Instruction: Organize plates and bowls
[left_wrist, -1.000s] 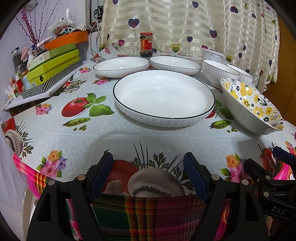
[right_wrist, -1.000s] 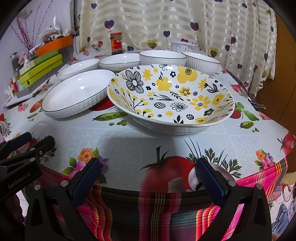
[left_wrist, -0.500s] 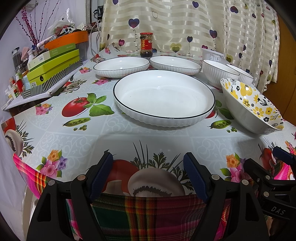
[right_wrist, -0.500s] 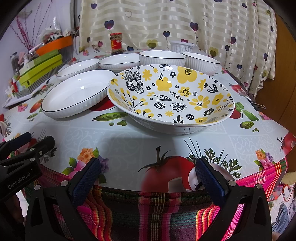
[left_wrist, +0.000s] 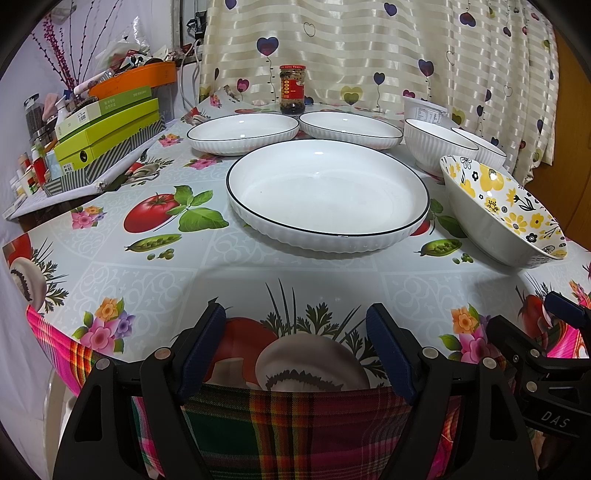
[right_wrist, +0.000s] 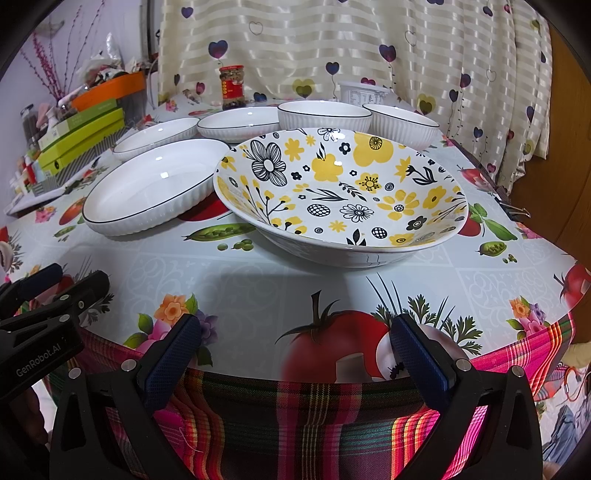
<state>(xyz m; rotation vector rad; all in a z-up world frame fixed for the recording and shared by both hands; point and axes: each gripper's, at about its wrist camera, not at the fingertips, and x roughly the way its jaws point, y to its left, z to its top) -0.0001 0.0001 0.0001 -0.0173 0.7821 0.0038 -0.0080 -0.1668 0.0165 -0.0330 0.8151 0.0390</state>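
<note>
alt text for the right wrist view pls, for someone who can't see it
The open right gripper hovers at the near edge of a table, holding nothing. Ahead sits a yellow-and-black floral bowl; a large white plate lies to its left, two smaller plates and two white bowls behind.

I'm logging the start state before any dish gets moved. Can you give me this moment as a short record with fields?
surface: round table with a fruit-print cloth
large plate: white plate, black rim, nearest the left gripper
small plates: two white plates behind it, side by side
floral bowl: yellow-flowered bowl, directly ahead of the right gripper
ribbed bowls: two white bowls at the back
jar: red-labelled jar by the curtain
grippers: both open, empty, at the near table edge
stacking: none yet
</note>
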